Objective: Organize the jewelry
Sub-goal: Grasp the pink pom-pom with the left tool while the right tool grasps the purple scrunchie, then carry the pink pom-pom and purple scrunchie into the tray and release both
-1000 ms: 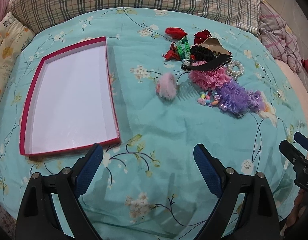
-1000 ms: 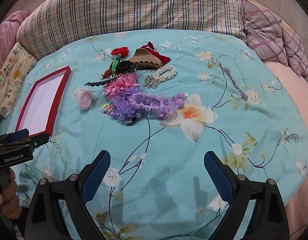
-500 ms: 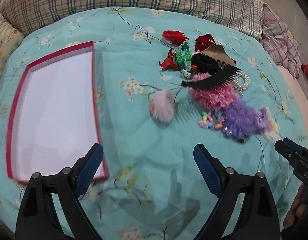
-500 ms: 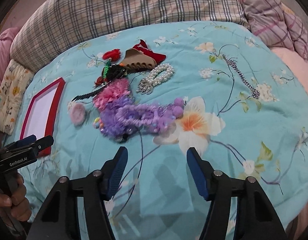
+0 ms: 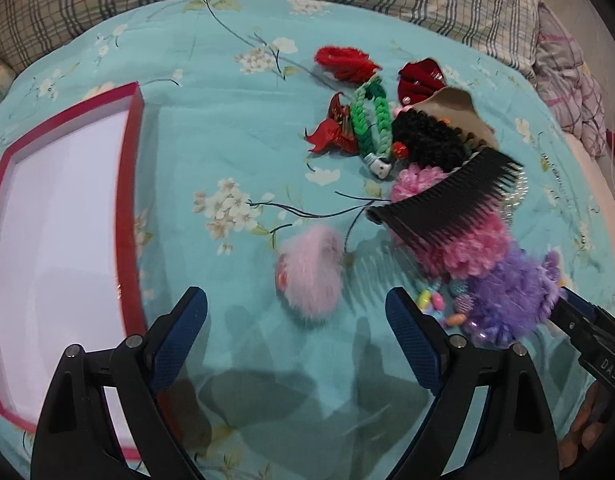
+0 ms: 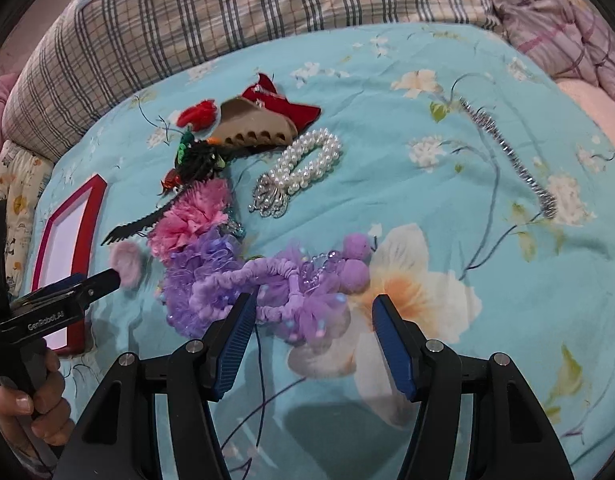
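A heap of hair accessories lies on the teal floral bedspread. In the left wrist view my left gripper [image 5: 297, 320] is open, its jaws just short of a fluffy pink pom-pom [image 5: 313, 270]. Beyond lie a black comb [image 5: 447, 204], pink scrunchie [image 5: 471, 248], purple scrunchie [image 5: 511, 300], green braid [image 5: 371, 120] and red bows [image 5: 347, 62]. A red-rimmed white tray [image 5: 133, 184] is at the left. In the right wrist view my right gripper [image 6: 311, 320] is open, straddling the near end of a purple headband [image 6: 283, 284]. A pearl clip [image 6: 303, 164] and silver chain [image 6: 507, 152] lie farther off.
Plaid pillows [image 6: 267, 4] line the far edge of the bed. A pink-checked pillow [image 5: 567, 80] sits at the right. The left gripper's tip [image 6: 103, 280] reaches in beside the pom-pom [image 6: 127, 260] in the right wrist view; the tray [image 6: 91, 208] is behind it.
Both grippers have moved forward toward the heap. The right jaws have narrowed from wide to part open. The left jaws have stayed wide and come close to the pink pom-pom.
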`<state>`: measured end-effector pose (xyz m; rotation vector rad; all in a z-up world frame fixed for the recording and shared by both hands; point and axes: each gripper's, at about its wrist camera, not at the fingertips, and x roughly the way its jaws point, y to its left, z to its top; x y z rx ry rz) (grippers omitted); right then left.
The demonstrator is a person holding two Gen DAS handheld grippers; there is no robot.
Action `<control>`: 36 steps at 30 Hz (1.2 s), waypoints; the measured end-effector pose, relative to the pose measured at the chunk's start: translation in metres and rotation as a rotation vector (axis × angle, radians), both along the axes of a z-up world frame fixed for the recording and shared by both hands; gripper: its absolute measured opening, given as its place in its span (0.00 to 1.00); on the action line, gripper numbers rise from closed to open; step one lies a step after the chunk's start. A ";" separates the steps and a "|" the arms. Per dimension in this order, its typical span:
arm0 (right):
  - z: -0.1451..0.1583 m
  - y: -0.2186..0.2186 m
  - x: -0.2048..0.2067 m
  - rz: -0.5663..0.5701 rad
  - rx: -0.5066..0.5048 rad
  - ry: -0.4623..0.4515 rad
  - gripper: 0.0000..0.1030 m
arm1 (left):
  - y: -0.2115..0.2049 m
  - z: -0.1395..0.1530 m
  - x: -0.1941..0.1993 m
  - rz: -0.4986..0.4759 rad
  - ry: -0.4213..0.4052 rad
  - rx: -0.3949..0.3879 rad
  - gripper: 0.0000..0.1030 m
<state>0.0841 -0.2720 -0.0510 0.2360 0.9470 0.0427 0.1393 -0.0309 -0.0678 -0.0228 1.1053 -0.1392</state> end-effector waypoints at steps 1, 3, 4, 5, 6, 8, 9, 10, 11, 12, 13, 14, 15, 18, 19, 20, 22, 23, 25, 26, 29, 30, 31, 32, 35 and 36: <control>-0.005 0.000 0.004 0.003 0.008 0.012 0.58 | 0.000 -0.004 0.003 -0.004 0.009 -0.004 0.79; -0.012 0.001 0.006 0.004 0.003 0.032 0.44 | 0.000 -0.011 0.007 -0.008 0.027 -0.016 0.64; -0.014 0.001 0.007 0.005 0.006 0.036 0.39 | 0.001 -0.015 0.009 -0.010 0.038 -0.021 0.48; -0.015 0.001 0.008 0.005 0.008 0.035 0.31 | 0.001 -0.017 0.011 -0.014 0.044 -0.026 0.35; -0.015 0.000 0.008 0.004 0.013 0.032 0.24 | 0.001 -0.019 0.011 -0.016 0.049 -0.032 0.32; -0.016 -0.001 0.006 0.005 0.022 0.039 0.23 | 0.002 -0.020 0.011 -0.015 0.040 -0.038 0.28; -0.017 -0.001 0.005 0.009 0.021 0.051 0.22 | 0.002 -0.019 0.009 -0.020 0.033 -0.039 0.27; -0.015 -0.001 0.003 0.008 0.022 0.041 0.22 | 0.002 -0.018 0.007 -0.025 0.026 -0.038 0.23; -0.014 -0.002 0.002 0.006 0.026 0.038 0.21 | 0.003 -0.016 0.005 -0.032 0.022 -0.044 0.18; -0.012 -0.003 -0.001 0.004 0.034 0.036 0.21 | 0.004 -0.014 0.003 -0.035 0.019 -0.051 0.18; -0.008 -0.004 -0.005 -0.001 0.037 0.024 0.21 | 0.005 -0.011 -0.001 -0.041 0.010 -0.061 0.17; -0.005 -0.004 -0.007 -0.002 0.039 0.019 0.21 | 0.006 -0.010 -0.003 -0.043 0.003 -0.062 0.17; -0.002 -0.004 -0.008 -0.003 0.039 0.012 0.20 | 0.008 -0.008 -0.006 -0.044 -0.004 -0.064 0.16; 0.009 -0.003 -0.015 0.001 0.032 -0.019 0.20 | 0.013 -0.001 -0.013 -0.048 -0.017 -0.083 0.03; 0.014 -0.001 -0.018 0.004 0.025 -0.028 0.20 | 0.016 0.002 -0.015 -0.046 -0.019 -0.093 0.03; 0.017 0.000 -0.021 0.004 0.025 -0.036 0.20 | 0.018 0.004 -0.016 -0.044 -0.022 -0.103 0.03; 0.021 0.001 -0.025 0.013 0.033 -0.042 0.20 | 0.026 0.010 -0.021 -0.032 -0.032 -0.118 0.03; 0.025 0.003 -0.028 0.017 0.034 -0.049 0.20 | 0.027 0.013 -0.022 -0.030 -0.038 -0.121 0.03; 0.030 0.009 -0.032 0.029 0.026 -0.061 0.20 | 0.032 0.018 -0.027 -0.022 -0.057 -0.122 0.03; 0.033 0.013 -0.033 0.037 0.016 -0.070 0.20 | 0.032 0.020 -0.026 -0.020 -0.062 -0.123 0.03; 0.038 0.021 -0.037 0.055 0.022 -0.078 0.20 | 0.033 0.023 -0.026 -0.017 -0.075 -0.126 0.03; 0.038 0.022 -0.038 0.057 0.020 -0.076 0.20 | 0.033 0.024 -0.027 -0.017 -0.080 -0.122 0.03; 0.040 0.026 -0.039 0.061 0.009 -0.078 0.20 | 0.034 0.027 -0.028 -0.016 -0.085 -0.123 0.03; 0.040 0.027 -0.040 0.067 0.011 -0.074 0.20 | 0.037 0.030 -0.030 -0.014 -0.093 -0.126 0.03; 0.044 0.037 -0.041 0.096 0.023 -0.074 0.20 | 0.049 0.041 -0.037 -0.004 -0.117 -0.130 0.03; 0.046 0.042 -0.041 0.110 0.026 -0.077 0.20 | 0.056 0.046 -0.041 0.003 -0.127 -0.129 0.03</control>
